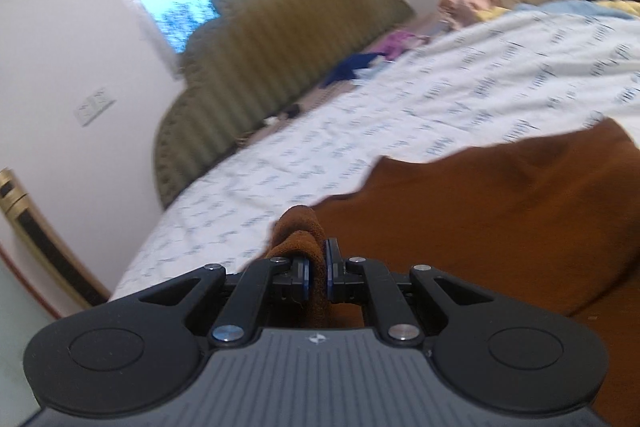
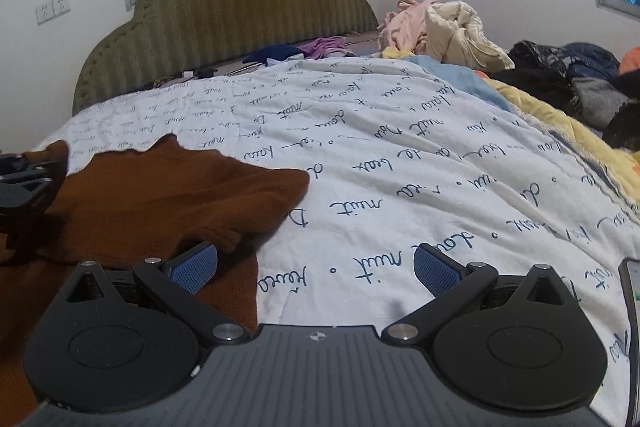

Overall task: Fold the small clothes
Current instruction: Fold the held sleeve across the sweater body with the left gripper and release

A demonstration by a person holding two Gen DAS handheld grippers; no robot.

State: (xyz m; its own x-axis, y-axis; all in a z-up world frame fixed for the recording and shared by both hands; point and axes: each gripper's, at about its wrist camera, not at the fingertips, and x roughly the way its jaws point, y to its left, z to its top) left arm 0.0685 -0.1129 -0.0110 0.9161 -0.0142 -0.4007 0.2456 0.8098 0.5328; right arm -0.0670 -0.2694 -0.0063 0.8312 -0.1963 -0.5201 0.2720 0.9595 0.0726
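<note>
A small brown garment (image 1: 500,223) lies on the white quilt with blue script (image 1: 400,115). My left gripper (image 1: 317,269) is shut on a bunched edge of the brown garment, lifting it a little. In the right wrist view the brown garment (image 2: 160,195) spreads at the lower left on the quilt (image 2: 400,163). My right gripper (image 2: 316,267) is open and empty, with its left finger over the garment's right edge and its right finger over the quilt. The left gripper shows at the far left edge (image 2: 20,183), holding the garment's corner.
An olive padded headboard (image 2: 224,7) stands at the far end of the bed. A heap of unfolded clothes (image 2: 448,27) lies at the back right, with dark garments (image 2: 560,67) further right. A phone edge (image 2: 632,307) shows at the right. Small clothes (image 2: 304,49) lie by the headboard.
</note>
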